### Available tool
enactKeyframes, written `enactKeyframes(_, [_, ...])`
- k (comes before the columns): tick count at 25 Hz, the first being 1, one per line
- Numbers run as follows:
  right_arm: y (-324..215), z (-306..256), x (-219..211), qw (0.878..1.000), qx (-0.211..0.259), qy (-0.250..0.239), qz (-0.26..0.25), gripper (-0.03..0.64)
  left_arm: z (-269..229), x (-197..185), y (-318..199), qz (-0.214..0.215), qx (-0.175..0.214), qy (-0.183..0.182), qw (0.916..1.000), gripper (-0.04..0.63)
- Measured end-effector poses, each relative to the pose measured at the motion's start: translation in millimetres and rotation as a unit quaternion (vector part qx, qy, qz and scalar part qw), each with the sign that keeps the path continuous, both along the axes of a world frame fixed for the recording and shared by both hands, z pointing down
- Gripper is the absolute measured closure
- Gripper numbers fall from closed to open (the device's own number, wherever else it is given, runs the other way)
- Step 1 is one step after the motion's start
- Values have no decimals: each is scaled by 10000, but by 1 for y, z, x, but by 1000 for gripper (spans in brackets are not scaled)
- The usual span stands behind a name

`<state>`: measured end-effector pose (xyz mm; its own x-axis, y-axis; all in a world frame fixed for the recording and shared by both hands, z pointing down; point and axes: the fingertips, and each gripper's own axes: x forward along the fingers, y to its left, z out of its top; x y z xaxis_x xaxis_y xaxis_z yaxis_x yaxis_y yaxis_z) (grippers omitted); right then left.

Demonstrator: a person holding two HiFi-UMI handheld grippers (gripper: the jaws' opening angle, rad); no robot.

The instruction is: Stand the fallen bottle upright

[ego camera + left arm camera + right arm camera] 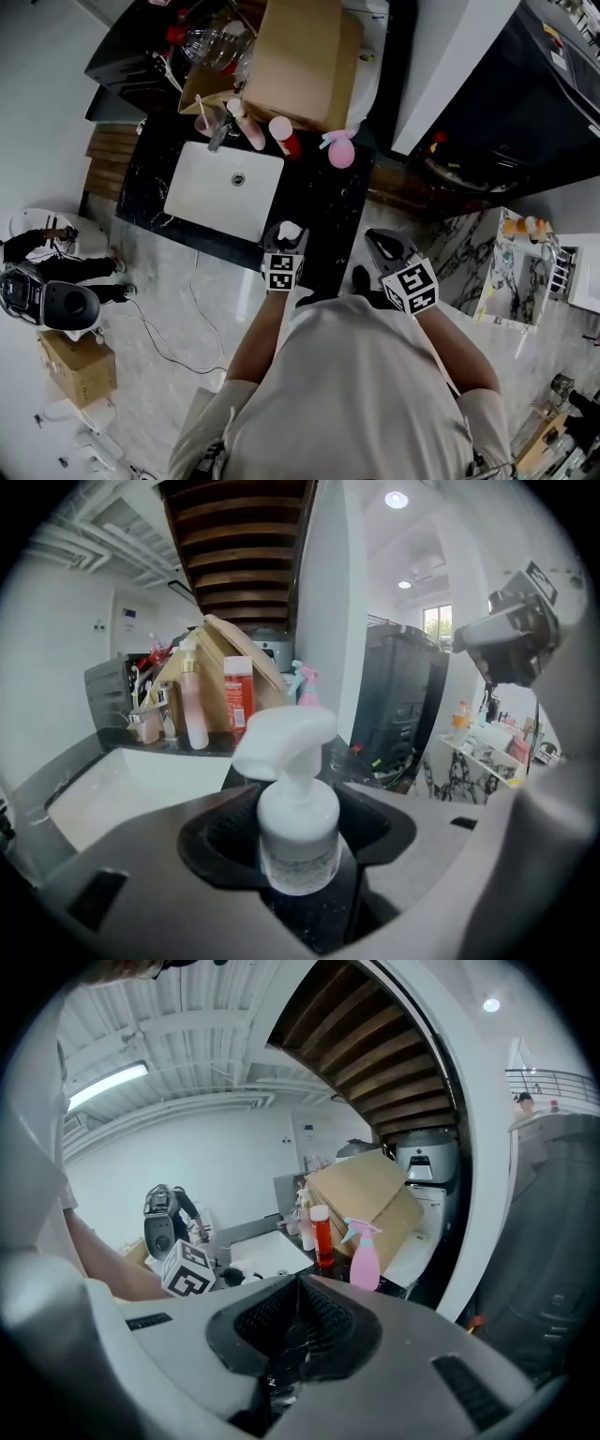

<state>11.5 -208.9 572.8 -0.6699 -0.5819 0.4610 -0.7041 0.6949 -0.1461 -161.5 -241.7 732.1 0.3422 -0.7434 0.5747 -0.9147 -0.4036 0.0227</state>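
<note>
Ahead and left of our left gripper (284, 246) lies the white sink (122, 780). Far beyond the jaws stand a pale pink bottle (194, 710), a red bottle (238, 697), a cardboard box (217, 653) and a pink spray bottle (306, 684). Our left jaws clamp the white pump bottle (298, 832), its long axis upright and its spout pointing left. Our right gripper (295, 1321) has its jaws together, empty.

Black marble counter (323, 220), upper centre, carries an inset white sink (220, 192). Along its top edge stand a cardboard box (300, 56), pale pump bottle (249, 128), red bottle (285, 137) and pink spray bottle (340, 151).
</note>
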Motion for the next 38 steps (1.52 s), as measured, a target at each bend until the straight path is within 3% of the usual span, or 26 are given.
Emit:
enactKeyframes(22, [2, -6, -3, 9988, 94, 34, -473, 583, -11, 1, 12, -202, 176, 1, 9996, 308])
enactKeyframes(38, [8, -24, -2, 9937, 238, -343, -1043, 583, -45, -16, 56, -1188, 340, 472, 9912, 284])
